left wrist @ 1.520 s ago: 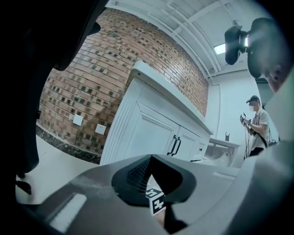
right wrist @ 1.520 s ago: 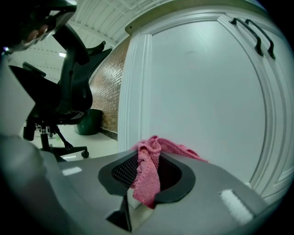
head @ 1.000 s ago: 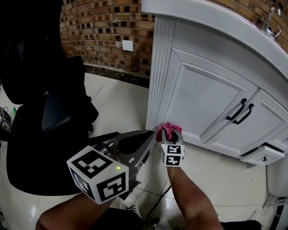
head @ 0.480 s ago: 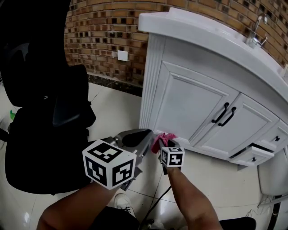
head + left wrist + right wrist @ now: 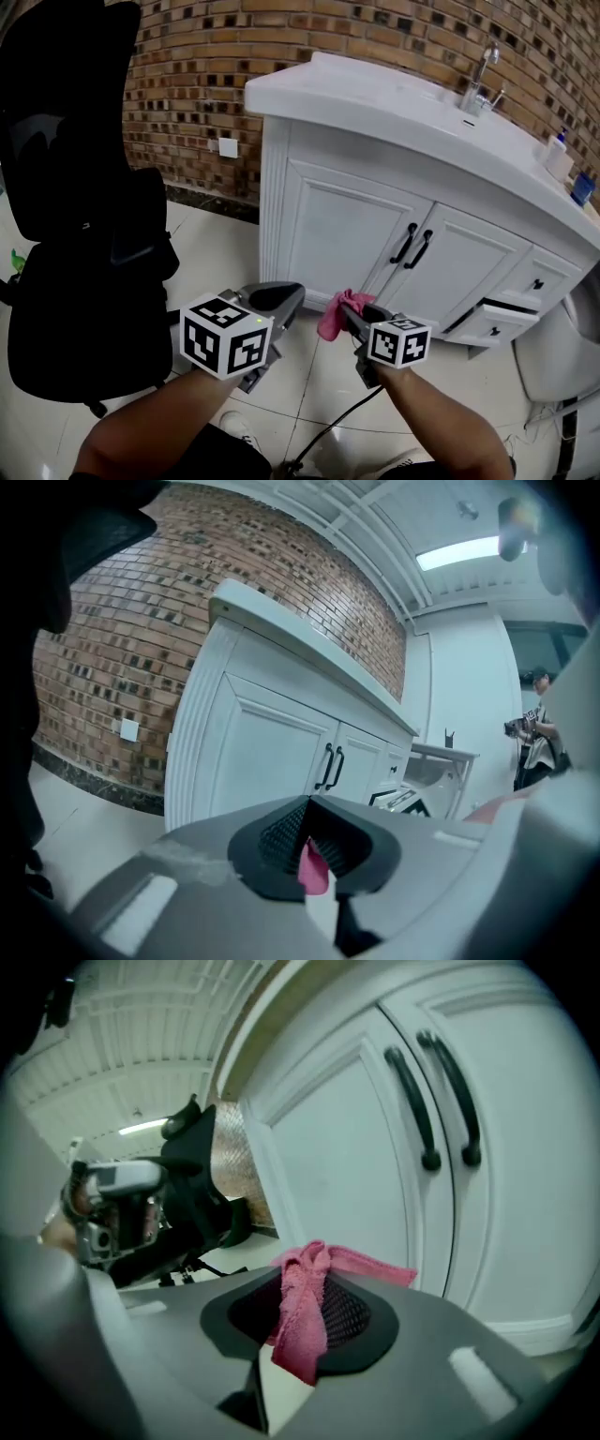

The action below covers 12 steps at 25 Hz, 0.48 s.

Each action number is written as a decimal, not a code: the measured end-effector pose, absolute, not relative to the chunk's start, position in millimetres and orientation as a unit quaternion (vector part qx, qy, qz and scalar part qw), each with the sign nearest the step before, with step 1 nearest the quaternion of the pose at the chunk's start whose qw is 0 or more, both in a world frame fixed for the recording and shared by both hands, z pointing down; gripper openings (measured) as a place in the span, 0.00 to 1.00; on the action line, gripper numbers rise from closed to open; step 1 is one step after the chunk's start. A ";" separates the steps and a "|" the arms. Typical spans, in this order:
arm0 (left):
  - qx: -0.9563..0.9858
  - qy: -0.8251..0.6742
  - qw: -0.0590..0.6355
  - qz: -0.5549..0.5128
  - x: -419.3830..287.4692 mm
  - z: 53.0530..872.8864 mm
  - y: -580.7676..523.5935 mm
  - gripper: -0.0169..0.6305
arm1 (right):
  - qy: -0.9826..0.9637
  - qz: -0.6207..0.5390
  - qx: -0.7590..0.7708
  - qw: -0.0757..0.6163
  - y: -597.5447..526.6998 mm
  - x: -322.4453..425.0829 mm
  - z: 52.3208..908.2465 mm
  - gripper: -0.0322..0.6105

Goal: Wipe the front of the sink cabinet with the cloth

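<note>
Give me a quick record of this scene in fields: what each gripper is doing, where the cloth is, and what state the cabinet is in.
left gripper: jaws together, low beside the right one; a pink sliver shows in their gap, source unclear
right gripper: shut on the cloth
cloth: pink, bunched, near the cabinet's lower front; contact cannot be told
sink cabinet: white, both doors closed
handles: black, side by side where the doors meet
drawer: right of the doors, slightly open
office chair: black, left of the cabinet
</note>
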State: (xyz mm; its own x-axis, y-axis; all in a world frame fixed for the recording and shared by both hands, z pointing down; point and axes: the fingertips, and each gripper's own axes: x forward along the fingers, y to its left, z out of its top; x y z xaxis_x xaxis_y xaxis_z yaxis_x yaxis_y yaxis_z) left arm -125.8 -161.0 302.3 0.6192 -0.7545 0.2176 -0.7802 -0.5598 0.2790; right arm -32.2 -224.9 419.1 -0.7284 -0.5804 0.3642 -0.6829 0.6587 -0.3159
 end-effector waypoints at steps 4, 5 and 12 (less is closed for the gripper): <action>0.897 -0.415 0.150 0.036 -100.3 282.8 -146.8 0.04 | -0.923 0.177 0.331 0.083 -186.6 6.7 328.5 0.21; 0.899 -0.414 0.140 0.037 -94.6 278.5 -143.4 0.04 | -0.925 0.171 0.331 0.075 -176.6 17.4 310.2 0.21; 0.906 -0.404 0.118 0.037 -61.8 257.1 -121.1 0.04 | -0.929 0.134 0.341 0.043 -109.5 83.1 236.6 0.21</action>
